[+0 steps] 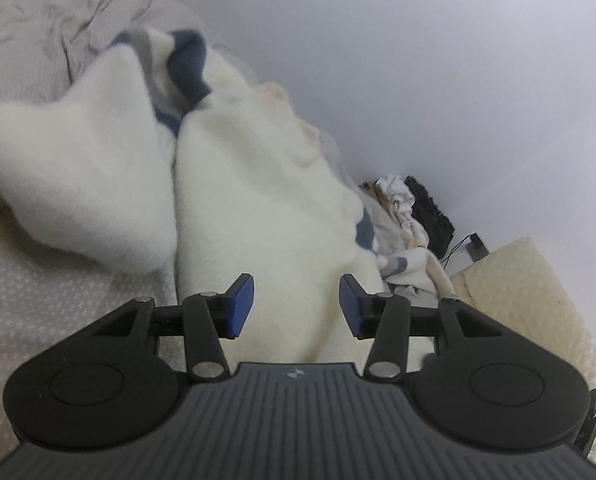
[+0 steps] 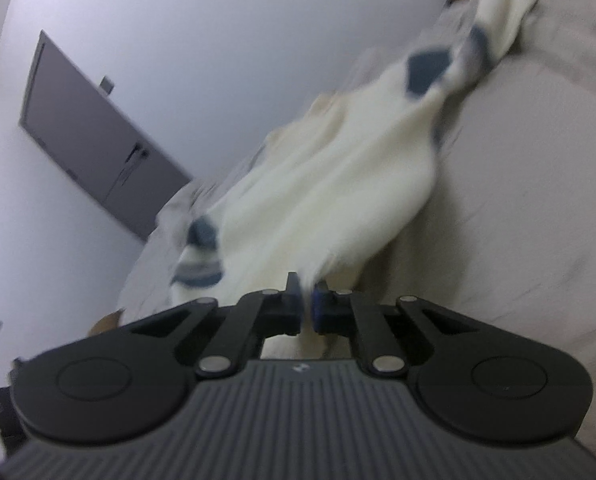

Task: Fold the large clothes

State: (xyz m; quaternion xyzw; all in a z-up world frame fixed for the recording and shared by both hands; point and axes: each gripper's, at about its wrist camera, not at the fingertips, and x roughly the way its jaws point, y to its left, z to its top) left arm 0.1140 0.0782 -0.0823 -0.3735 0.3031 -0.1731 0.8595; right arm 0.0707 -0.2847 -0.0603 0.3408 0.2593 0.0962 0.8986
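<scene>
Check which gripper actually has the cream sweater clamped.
The right gripper: its jaws are shut on an edge of the cream sweater. The left gripper is open above the fabric, gripping nothing.

Left gripper [image 1: 296,306], right gripper [image 2: 307,308]: black linkage arms, silver pivot pins, blue pads [image 1: 242,306], grey ribbed housing, small logo.

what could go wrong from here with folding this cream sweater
The right gripper pinches only a thin edge of the cream sweater, and the view is blurred as if moving, so the fabric may slip out. The left gripper is open above the sweater, holding nothing, so that side may sag. A pile of other clothes lies close and might get snagged.
</scene>
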